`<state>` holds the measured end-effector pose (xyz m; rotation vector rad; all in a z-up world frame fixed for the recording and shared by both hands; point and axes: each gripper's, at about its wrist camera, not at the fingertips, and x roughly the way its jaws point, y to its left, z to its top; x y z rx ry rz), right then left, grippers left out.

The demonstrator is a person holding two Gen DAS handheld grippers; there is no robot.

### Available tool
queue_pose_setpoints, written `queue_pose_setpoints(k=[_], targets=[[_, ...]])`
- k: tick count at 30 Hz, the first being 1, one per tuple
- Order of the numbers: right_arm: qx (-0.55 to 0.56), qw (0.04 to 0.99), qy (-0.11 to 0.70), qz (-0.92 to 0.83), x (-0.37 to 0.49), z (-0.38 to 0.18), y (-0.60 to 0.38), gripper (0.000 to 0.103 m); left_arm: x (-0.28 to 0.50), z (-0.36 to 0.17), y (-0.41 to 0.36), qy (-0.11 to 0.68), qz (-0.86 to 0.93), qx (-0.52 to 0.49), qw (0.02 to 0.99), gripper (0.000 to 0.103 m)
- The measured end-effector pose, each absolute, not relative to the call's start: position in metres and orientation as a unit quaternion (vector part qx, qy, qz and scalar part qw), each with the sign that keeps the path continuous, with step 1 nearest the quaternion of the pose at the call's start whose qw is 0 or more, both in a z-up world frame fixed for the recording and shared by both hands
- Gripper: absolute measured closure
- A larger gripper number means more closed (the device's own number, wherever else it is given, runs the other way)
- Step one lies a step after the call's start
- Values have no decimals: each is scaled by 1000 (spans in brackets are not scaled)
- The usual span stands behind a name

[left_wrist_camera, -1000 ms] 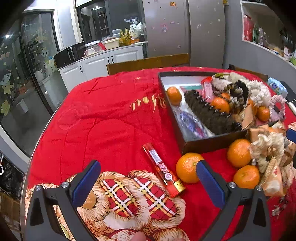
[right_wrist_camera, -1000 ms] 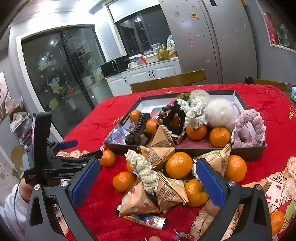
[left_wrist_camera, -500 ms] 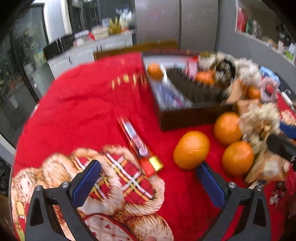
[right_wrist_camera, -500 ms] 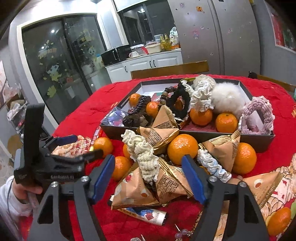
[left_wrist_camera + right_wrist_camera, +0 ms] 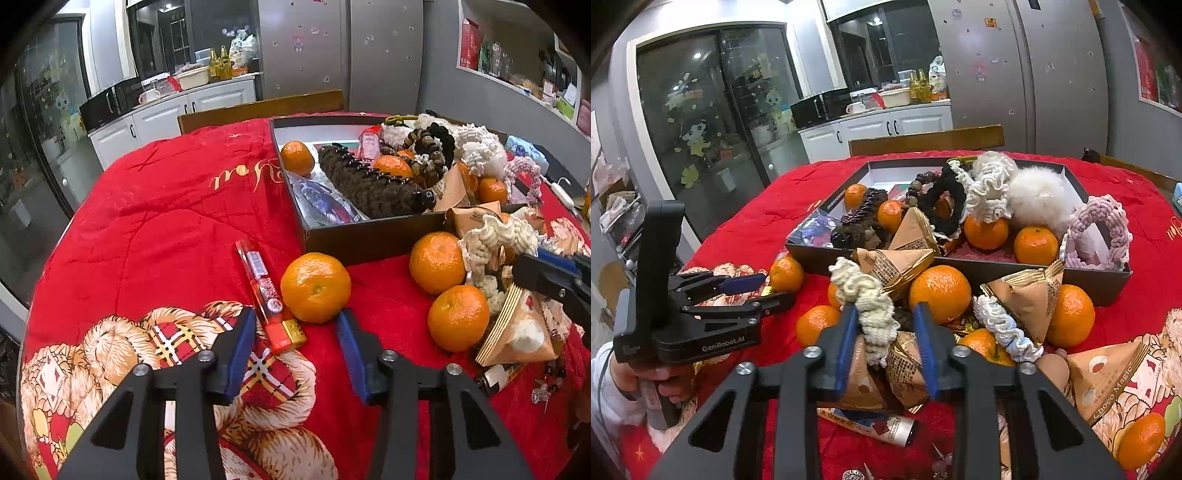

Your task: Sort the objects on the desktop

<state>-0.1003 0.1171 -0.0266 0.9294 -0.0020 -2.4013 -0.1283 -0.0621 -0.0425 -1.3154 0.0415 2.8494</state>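
My left gripper (image 5: 295, 347) is open, its blue pads low on the red cloth just in front of a tangerine (image 5: 315, 287) and over the gold end of a red tube (image 5: 264, 291). The left gripper also shows in the right wrist view (image 5: 757, 290). My right gripper (image 5: 886, 332) is partly closed around a cream knitted scrunchie (image 5: 871, 299) lying on triangular snack packets (image 5: 905, 369); the pads stand close on either side of it and contact is unclear. The dark box (image 5: 369, 236) holds tangerines, scrunchies and a brown hair claw (image 5: 365, 184).
Loose tangerines (image 5: 940, 293) and snack packets (image 5: 1027, 299) crowd the cloth in front of the box (image 5: 997, 269). A small tube (image 5: 871, 424) and beads lie near the table's front. A wooden chair (image 5: 923, 140) stands behind the table.
Both grippers have narrowed from wide open. The left one moved forward and down to the tangerine and red tube. The right one moved onto the cream scrunchie.
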Motion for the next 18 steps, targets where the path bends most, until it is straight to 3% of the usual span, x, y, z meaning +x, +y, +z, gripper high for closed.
queue_pose_setpoints(k=[3,13,15,16,18], targets=[[339,289,-2,-895,-97,-26,117,89,-128,-42,-65,16,908,-418,0,58],[341,290,-8,-894,-95,-24,119,89,-131,-34,-71,44,920,-389,-3,67],[341,288,-9,-895,-94,-23,120,89,-131,-31,-72,44,923,-381,12,85],[341,288,-8,-895,-95,-23,119,89,-131,-29,-68,47,925,-376,13,85],[341,286,-10,-896,-94,-22,121,89,-130,-23,-65,64,932,-358,13,95]])
